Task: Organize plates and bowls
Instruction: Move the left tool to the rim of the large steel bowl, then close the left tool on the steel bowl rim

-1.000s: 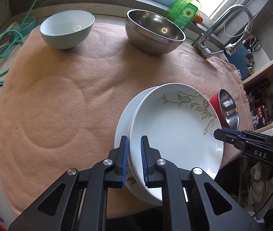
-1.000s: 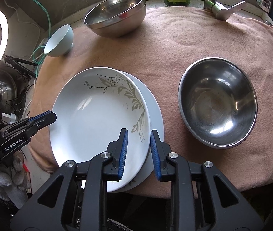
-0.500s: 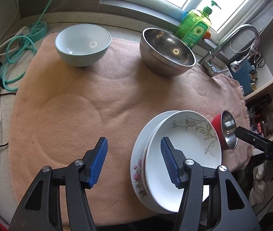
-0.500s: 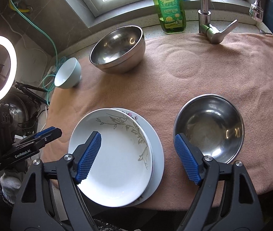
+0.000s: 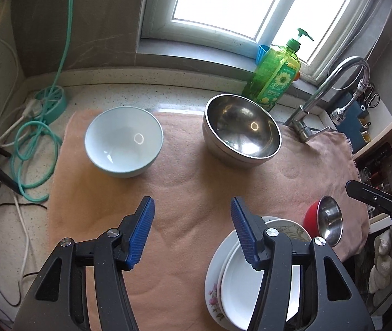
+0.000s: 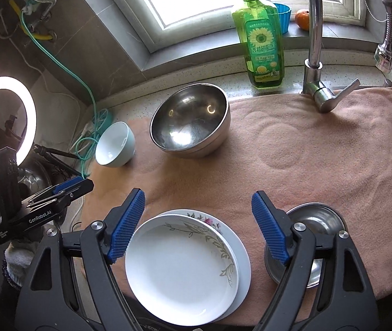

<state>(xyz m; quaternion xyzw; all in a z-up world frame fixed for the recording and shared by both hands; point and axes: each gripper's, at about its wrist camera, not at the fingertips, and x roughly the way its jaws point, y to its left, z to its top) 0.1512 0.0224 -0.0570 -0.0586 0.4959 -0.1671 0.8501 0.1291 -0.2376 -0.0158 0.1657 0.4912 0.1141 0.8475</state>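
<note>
Two plates [image 6: 179, 270] now stacked at the towel's [image 6: 320, 165] near edge; both jaws just opened. Left gripper [image 5: 193, 231] and right gripper [image 6: 198, 226] gape empty, lifted clear. Steel bowls [image 6: 190, 121] probably next.

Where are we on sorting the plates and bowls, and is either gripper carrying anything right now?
Done: the leaf-pattern plate sits stacked on the floral plate.

In hand: nothing. The left gripper and right gripper are both open and empty, jaws apart above the towel.

Left: the large steel bowl, the red-sided steel bowl and the pale blue bowl stand apart, unstacked.
</note>
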